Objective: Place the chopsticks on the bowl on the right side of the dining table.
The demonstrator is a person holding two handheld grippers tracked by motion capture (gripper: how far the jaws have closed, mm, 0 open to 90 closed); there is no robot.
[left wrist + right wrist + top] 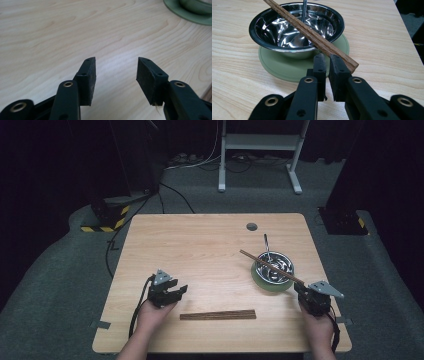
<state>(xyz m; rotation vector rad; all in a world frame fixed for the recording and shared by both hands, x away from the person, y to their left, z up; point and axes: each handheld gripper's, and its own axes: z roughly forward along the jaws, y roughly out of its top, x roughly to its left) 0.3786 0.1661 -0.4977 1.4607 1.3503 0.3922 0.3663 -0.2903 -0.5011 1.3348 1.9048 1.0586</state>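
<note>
1. My left gripper (181, 290): rests low over the bare left half of the bench (200, 240), held in my left hand (152, 315). Jaws stand wide apart with nothing between them; in the left gripper view I see wood grain through the gap. Judged idle, parked clear of the work.

2. Pair of wooden sticks (218, 314): lying flat and side by side near the front edge of the bench, between my two hands, touching neither gripper. Probably laid parallel so they can be taken up one at a time.

3. Green mat (287, 67): round, flat on the bench right of centre, under the bowl; likely there to keep the bowl from sliding.

4. Steel bowl (274, 27): sits centred on the mat, upright. A thin metal handle (266, 245) rises from it and leans over the far rim; its working end is hard to tell among the reflections.

5. Single wooden stick (312, 37): lies slanted across the bowl, its near end at my right jaws, its far end reaching past the far rim.

6. My right gripper (326, 60): at the near right of the mat. Jaws almost closed, a thin slit left; the stick's end sits at the tips, but whether they pinch it I cannot tell.
</note>
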